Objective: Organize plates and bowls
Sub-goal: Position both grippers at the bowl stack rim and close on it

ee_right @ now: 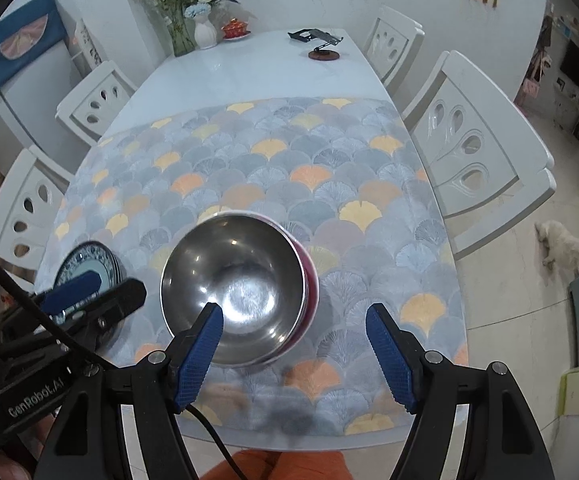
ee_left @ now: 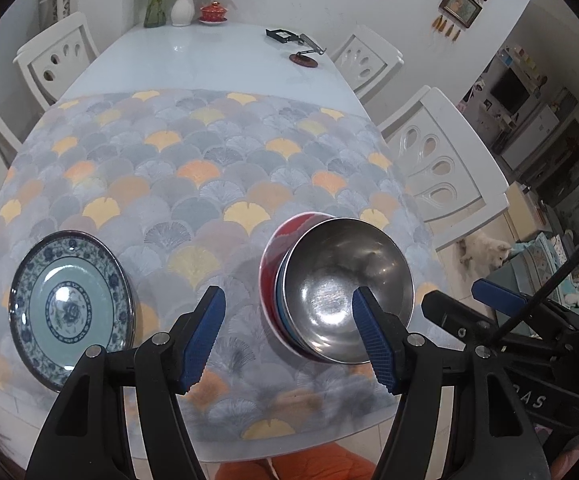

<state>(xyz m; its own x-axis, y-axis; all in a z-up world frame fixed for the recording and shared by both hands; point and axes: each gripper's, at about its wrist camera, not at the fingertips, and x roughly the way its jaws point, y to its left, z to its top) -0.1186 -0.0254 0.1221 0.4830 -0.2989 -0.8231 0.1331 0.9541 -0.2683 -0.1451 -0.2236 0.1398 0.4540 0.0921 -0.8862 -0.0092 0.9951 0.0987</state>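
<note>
Both hand-held grippers hang open and empty over the bench. The bowl stack (ee_right: 238,288) sits at eleven o'clock from the right hand-held gripper (ee_right: 294,350), which looks nearer; from the left hand-held gripper (ee_left: 289,338) it lies at one o'clock, the plate (ee_left: 71,307) at nine.

Open left tool (ee_left: 289,340) above steel bowl (ee_left: 345,284), plate (ee_left: 71,306) leftward

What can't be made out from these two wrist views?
- Stack under the shiny steel bowl: only red and blue rims show; steel bowl hides the count, both views.
- Blue-and-white patterned plate: right wrist view, largely hidden behind the left gripper; whether it is one plate or several is unclear.
- Right gripper: mostly cut off at the left wrist view's right edge.
- Person: only orange clothing at the bottom edges.
</note>
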